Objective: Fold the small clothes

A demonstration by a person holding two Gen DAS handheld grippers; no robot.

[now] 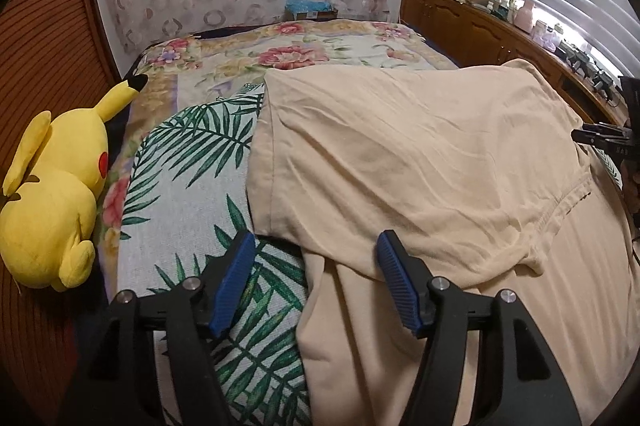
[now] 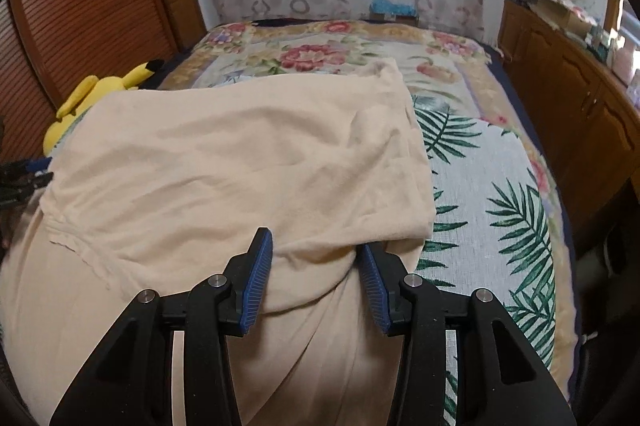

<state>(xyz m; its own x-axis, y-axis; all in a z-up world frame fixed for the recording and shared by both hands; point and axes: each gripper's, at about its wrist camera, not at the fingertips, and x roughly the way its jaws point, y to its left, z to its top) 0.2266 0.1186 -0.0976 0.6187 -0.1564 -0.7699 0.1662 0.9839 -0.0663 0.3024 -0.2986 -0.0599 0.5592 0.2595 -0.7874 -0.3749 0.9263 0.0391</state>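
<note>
Cream shirt point(image 1: 420, 153) folded on leaf-print cloth point(image 1: 192, 185), left gripper point(image 1: 316, 250) open at its near-left corner, right gripper point(image 2: 316, 246) open over its near edge, holding nothing

Matt creased cotton garment point(image 1: 420, 153), woven leaf-print cloth point(image 1: 192, 193), ribbed tongs pads point(image 2: 258, 286)

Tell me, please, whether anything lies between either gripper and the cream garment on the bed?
Nothing visible does. The left gripper sits open at the cream garment, over its left edge, and the right gripper straddles its folded edge, jaws apart. The yellow plush toy lies well off to the side on the bed.
</note>
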